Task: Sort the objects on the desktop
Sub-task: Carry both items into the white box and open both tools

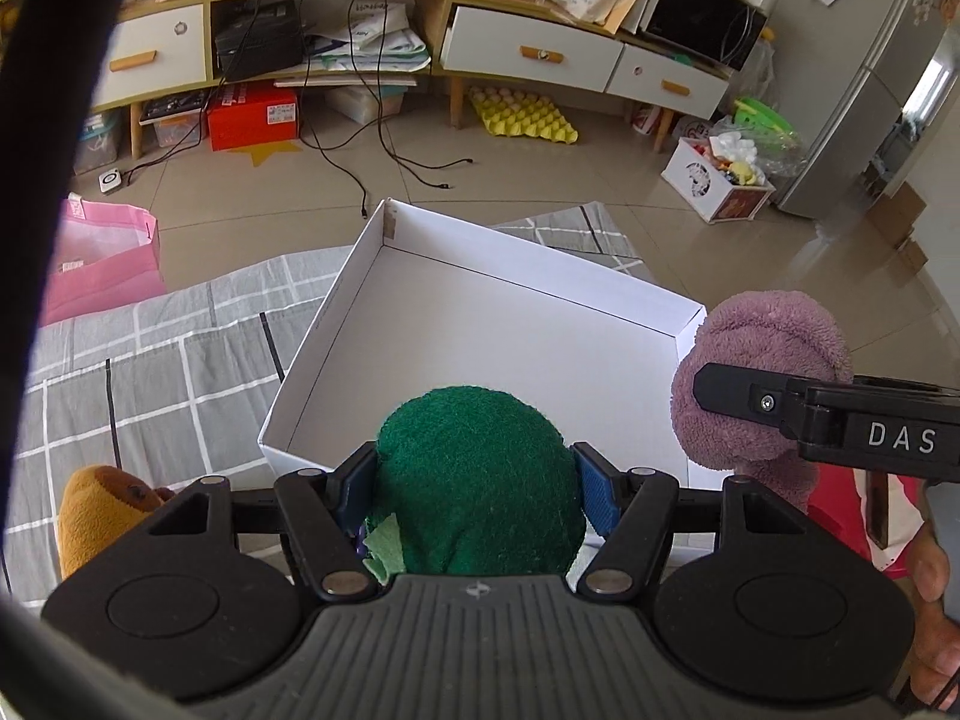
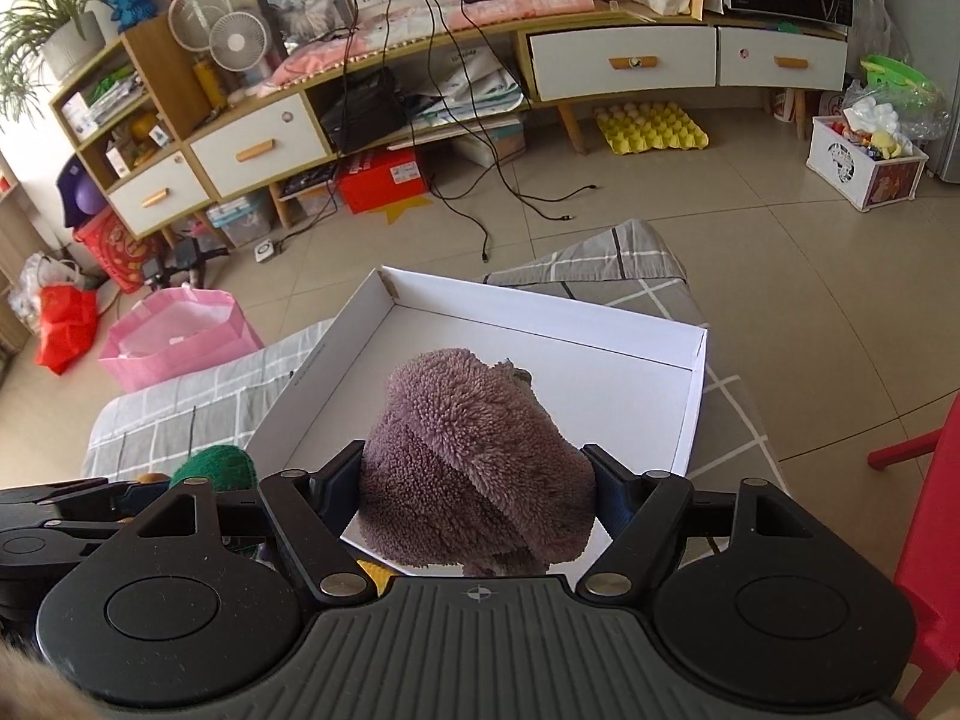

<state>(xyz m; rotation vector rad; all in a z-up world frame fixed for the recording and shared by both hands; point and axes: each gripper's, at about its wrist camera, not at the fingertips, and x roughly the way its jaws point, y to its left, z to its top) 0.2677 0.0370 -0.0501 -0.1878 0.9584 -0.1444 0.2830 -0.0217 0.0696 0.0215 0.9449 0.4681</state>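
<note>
My left gripper (image 1: 477,489) is shut on a dark green plush toy (image 1: 480,474) and holds it at the near edge of an open white box (image 1: 480,324). My right gripper (image 2: 477,492) is shut on a fuzzy purple plush toy (image 2: 468,456), held over the near part of the white box (image 2: 630,384). The purple toy (image 1: 762,372) and the right gripper's finger also show at the right in the left wrist view. The green toy (image 2: 216,465) shows at the left in the right wrist view. The box interior looks empty.
A brown plush toy (image 1: 102,504) lies on the grey checked cloth (image 1: 150,372) left of my left gripper. A pink bag (image 2: 180,336) stands on the floor beyond the table. A red chair (image 2: 930,510) is at the right. Cables trail on the floor.
</note>
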